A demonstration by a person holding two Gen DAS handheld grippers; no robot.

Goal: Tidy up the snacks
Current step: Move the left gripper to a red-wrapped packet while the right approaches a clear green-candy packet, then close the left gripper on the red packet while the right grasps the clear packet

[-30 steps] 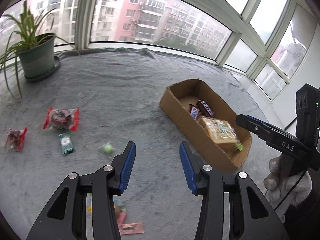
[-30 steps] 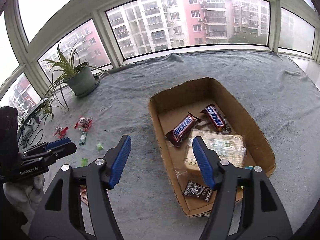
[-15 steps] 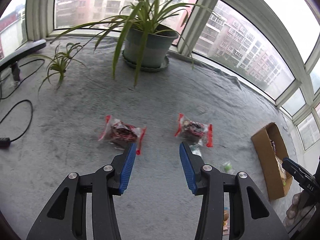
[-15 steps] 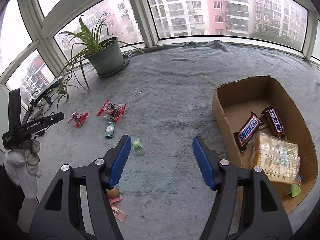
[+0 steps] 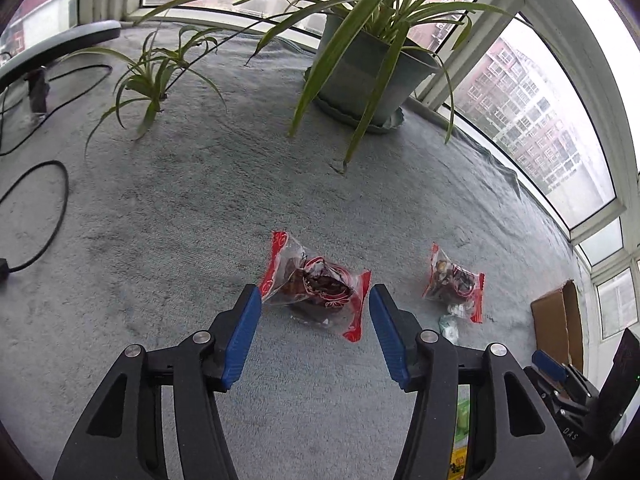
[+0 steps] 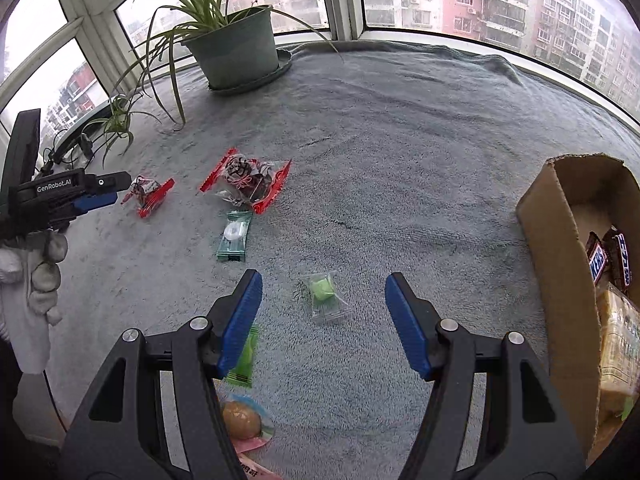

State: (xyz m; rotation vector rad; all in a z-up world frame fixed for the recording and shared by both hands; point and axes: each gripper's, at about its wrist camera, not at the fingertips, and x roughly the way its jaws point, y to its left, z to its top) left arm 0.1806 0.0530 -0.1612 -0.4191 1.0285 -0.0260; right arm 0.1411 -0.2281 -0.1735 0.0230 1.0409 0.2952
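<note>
While both tongs are pointing down at the grey blanket [image 6: 400, 128], the scene is laying itself out like this:

- The blanket is spreading under everything, out to the windows.
- A potted plant [image 6: 236, 48] is standing well beyond both tongs, by the glass.
- A cardboard box [image 6: 556, 248] is sitting to the right of the right tongs [image 6: 323, 316], holding chocolate bars [image 6: 608, 256] and a wrapped cake.
- The left tongs [image 5: 315, 322] are opening their jaws, with nothing gripped; a red-edged snack packet [image 5: 316, 284] is lying just ahead of the tips, partly between them, pads not pressing it.
- A second red-edged packet [image 5: 454, 278] is lying ahead and to the right of the left tongs.
- The right tongs are standing fairly wide and holding nothing.
- A teal packet [image 6: 235, 236] is lying ahead and to the left of the right tongs.
- A small green sweet [image 6: 323, 294] in clear wrap is lying between the right tongs' tips, untouched.
- A gloved hand [image 6: 36, 268] is holding the left tongs.
</note>
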